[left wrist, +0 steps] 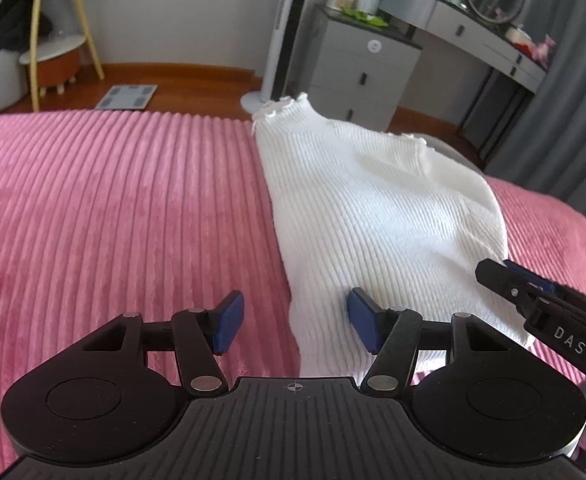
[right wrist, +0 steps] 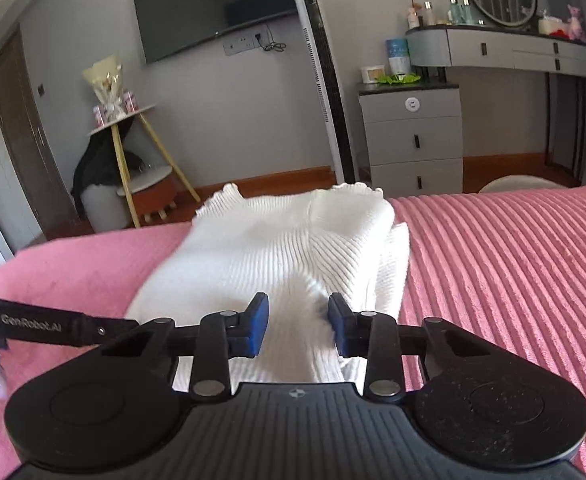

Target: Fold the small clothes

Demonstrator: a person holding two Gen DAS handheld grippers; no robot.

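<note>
A: Now, item one, the top (left wrist: 373,208)?
B: White ribbed knit, folded, on the pink cover (left wrist: 113,208). Its near edge runs between the left gripper (left wrist: 293,320) jaws, nearer the right pad.
A: Left jaws?
B: Apart, pressing nothing.
A: Right gripper (right wrist: 298,326)?
B: Jaws narrower, a raised fold between them; pads (right wrist: 257,326) clear of the cloth, so no grip.

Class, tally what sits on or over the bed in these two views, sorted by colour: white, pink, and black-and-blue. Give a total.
White: 1, the knit top
Pink: 1, the bedspread
Black-and-blue: 2, the left gripper and right gripper
Total: 4
</note>
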